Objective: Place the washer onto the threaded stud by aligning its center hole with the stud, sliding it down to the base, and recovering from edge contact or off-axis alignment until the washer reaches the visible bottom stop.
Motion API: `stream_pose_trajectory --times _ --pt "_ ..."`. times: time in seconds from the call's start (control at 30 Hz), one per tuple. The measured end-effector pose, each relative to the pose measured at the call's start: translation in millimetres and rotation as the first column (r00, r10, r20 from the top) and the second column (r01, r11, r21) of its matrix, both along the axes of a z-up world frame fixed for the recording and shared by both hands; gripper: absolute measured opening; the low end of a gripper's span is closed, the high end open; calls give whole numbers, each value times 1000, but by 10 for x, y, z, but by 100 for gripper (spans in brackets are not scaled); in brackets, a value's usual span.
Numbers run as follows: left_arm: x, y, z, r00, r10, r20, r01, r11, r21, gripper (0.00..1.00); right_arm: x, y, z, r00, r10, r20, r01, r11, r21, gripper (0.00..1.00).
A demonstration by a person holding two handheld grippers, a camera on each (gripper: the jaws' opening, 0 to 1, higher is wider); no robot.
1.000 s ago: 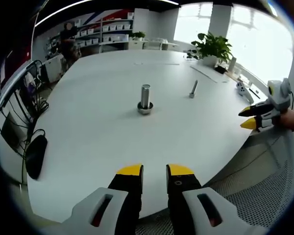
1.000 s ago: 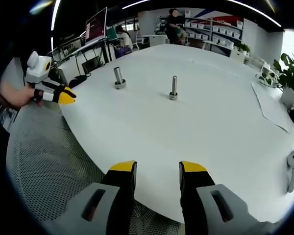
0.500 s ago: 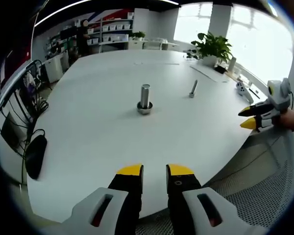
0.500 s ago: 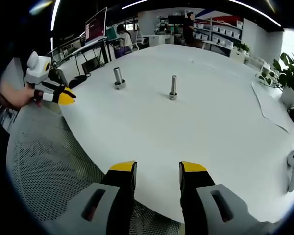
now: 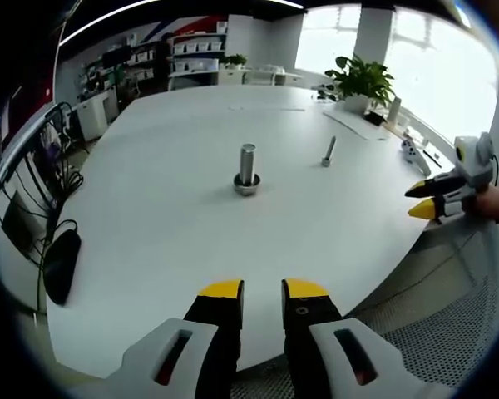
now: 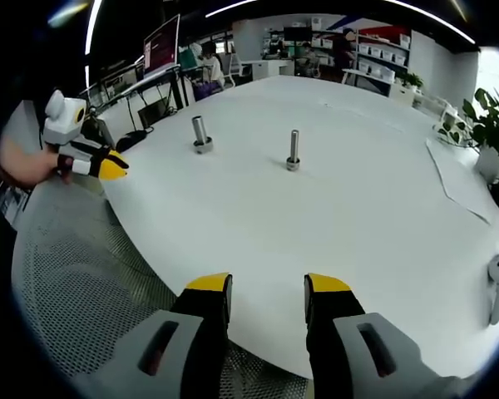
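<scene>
left gripper view: left gripper (image 5: pixel 263 289) sits at 6 o'clock over the near edge of the large white oval tabletop (image 5: pixel 175 224), yellow-tipped fingers (image 5: pixel 220 291) a narrow gap apart, nothing between them. thick grey metal cylinder standing upright in a ring-shaped metal base (image 5: pixel 247 169) is just above centre, well apart from the fingers. slim threaded metal stud (image 5: pixel 328 150) stands at about 1 o'clock from it, leaning in this view; a small collar at its foot may be the washer, cannot tell. right gripper (image 5: pixel 427 199) enters at 3 o'clock, held in a person's hand (image 5: pixel 497 202), off the tabletop edge. right gripper view: right gripper (image 6: pixel 267 287) at 6 o'clock, fingers (image 6: pixel 208 288) moderately spread, empty. the stud (image 6: pixel 293 150) stands upright near 12 o'clock, the cylinder (image 6: pixel 201 134) at its 10 o'clock. left gripper (image 6: pixel 102 164) at 9 o'clock.
</scene>
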State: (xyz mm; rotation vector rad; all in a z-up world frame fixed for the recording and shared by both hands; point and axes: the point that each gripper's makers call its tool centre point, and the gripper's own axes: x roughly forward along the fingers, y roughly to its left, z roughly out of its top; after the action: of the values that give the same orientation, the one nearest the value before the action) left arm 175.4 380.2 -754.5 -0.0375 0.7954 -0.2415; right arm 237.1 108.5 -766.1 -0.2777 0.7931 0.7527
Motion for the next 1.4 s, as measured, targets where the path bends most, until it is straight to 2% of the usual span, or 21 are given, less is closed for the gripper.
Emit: stream_pose_trajectory --times 0.47,0.83,1.4 --pt "4 6 2 1000 1 0 -1 1000 4 16 8 1 14 1000 -9 4 9 1000 10 37" --pt "35 28 41 1000 12 27 -11 1000 -2 16 5 13 2 1000 -2 -1 2 1000 9 37" --pt "19 34 21 1000 8 11 -8 1000 11 14 17 11 29 1000 -10 5 10 1000 17 38"
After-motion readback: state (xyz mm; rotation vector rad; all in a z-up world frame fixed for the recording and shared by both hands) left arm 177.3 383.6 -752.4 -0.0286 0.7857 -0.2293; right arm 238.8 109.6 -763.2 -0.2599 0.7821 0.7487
